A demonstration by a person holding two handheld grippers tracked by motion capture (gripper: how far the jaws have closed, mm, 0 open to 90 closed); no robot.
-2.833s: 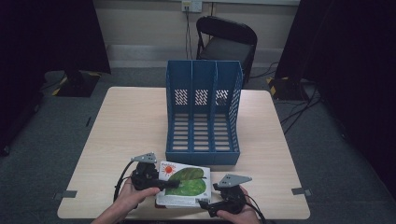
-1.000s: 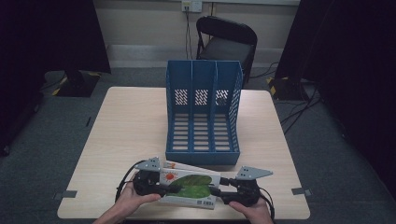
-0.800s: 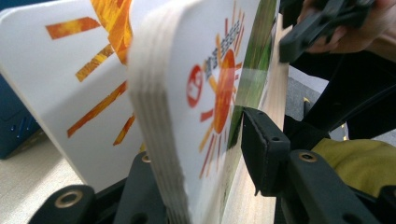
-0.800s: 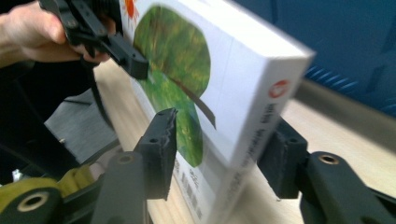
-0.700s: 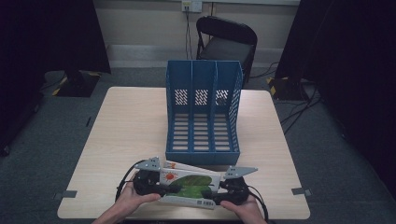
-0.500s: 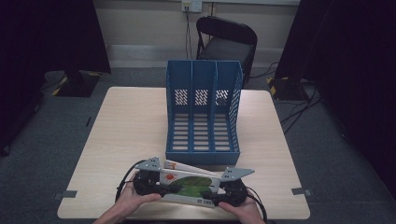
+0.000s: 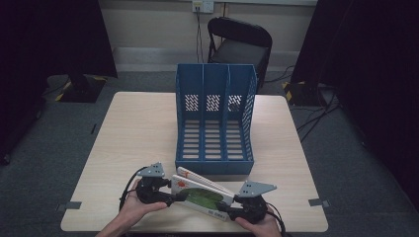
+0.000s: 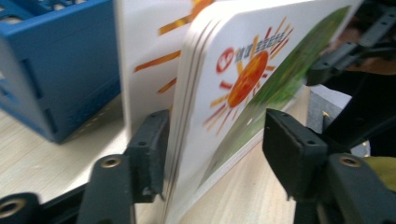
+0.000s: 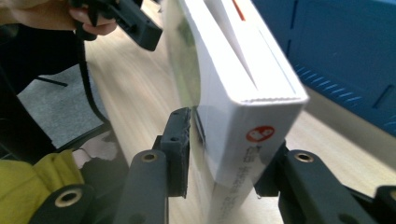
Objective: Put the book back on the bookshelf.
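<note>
The book (image 7: 202,196) now stands tipped up on its edge at the near side of the table, just in front of the blue file holder (image 7: 215,121); a moment ago it lay flatter. The right gripper (image 9: 224,154) has just been closing and now pinches the spine end. The left gripper (image 8: 212,149) has just been opening, and its jaws stand loose around the pages, so the book looks ready to go into a slot.

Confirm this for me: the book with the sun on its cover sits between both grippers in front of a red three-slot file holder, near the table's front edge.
One detail is wrong: the file holder is blue, not red, as the high view shows. The rest holds: the book with the sun on its cover sits between the left gripper and the right gripper, in front of the three-slot holder, near the front edge of the table.
</note>
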